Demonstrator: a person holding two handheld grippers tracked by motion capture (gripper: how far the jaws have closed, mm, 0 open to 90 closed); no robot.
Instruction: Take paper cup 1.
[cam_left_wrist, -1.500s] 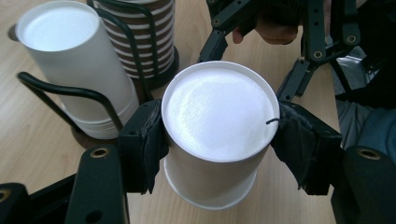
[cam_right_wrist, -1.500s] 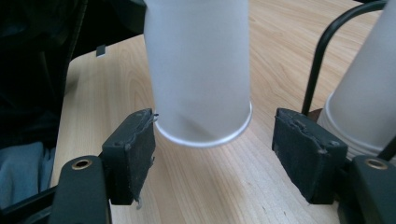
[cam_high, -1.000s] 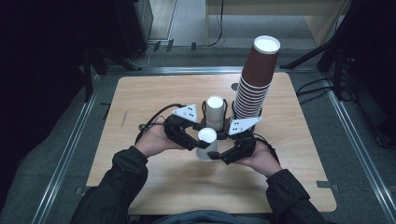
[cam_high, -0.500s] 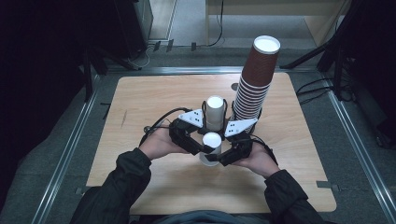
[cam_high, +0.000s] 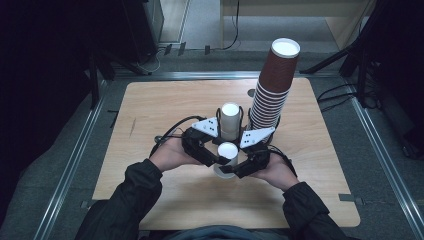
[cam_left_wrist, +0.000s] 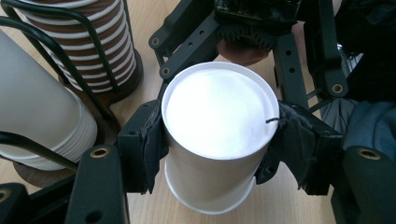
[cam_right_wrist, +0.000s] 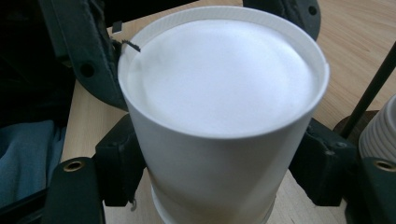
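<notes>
- Pale wood table (cam_high: 165, 105) with rounded corners, on grey floor, metal rails (cam_high: 70, 165) along both sides, dark surroundings.
- Nearest the viewer: two dark sleeves (cam_high: 127, 200) entering from the bottom edge of the high view, hands meeting near the table's middle.
- Left tool (cam_high: 214, 156) clamped on a white cup (cam_high: 228, 152), pads pressed against both sides of its wall, seen close in the left gripper view (cam_left_wrist: 217, 154).
- Right tool (cam_high: 235, 167) set around the same cup from the opposite side; jaws just been closing, cup (cam_right_wrist: 219, 140) between them, pads at or just beside the wall lower down, contact hard to confirm.
- Cup upside down, flat white bottom facing up, held upright over the table near the front centre; second rim visible beneath it in both gripper views, so more than one cup nested.
- Grey three-cornered plates on both tools, angled toward each other.
- Just behind: white cup stack (cam_high: 230, 120), upside down, standing inside a black wire holder (cam_high: 218, 112) on a dark round base.
- Right of that, touching or just beside: tall brown cup stack (cam_high: 272, 90), upside down, leaning slightly right, white bottom on top.
- Farther back: cables (cam_high: 230, 30) on the floor, light wooden furniture (cam_high: 300, 7) at the far edge.
</notes>
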